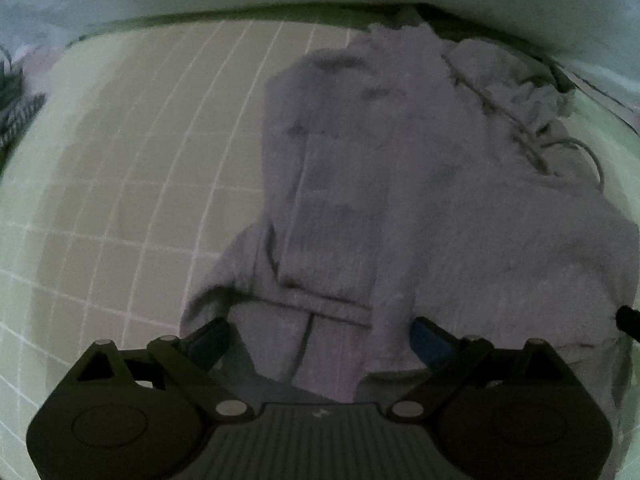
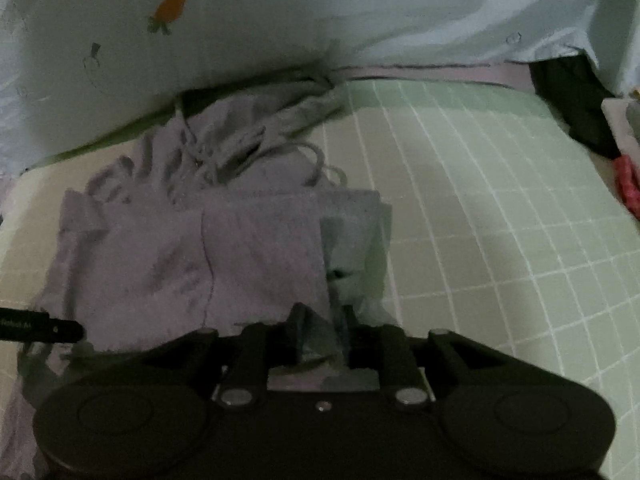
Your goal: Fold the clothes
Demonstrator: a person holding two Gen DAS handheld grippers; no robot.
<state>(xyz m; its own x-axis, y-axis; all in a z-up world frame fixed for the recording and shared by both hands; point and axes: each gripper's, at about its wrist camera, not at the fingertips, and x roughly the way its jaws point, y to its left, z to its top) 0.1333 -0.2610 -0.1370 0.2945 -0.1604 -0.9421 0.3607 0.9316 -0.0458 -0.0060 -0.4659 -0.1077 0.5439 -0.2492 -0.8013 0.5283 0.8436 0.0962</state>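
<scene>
One grey garment (image 2: 168, 248) lies mid-frame; the right gripper (image 2: 324, 320) pinches its fold, while the left gripper (image 1: 320, 340) gapes released.

I count one crumpled grey drawstring garment (image 2: 168, 248), one pale green checked mat (image 2: 480, 200), one carrot-print pillow (image 2: 240, 20)

Soft matt grey cloth garment (image 1: 400, 200), gridded sheet (image 2: 480, 200)

A home bedroom: a bed spread with a pale green grid-checked sheet (image 2: 500, 208), a light quilt with a carrot print (image 2: 172, 4) bunched along its far edge, grey clothes (image 1: 400, 200) lying on it.
</scene>
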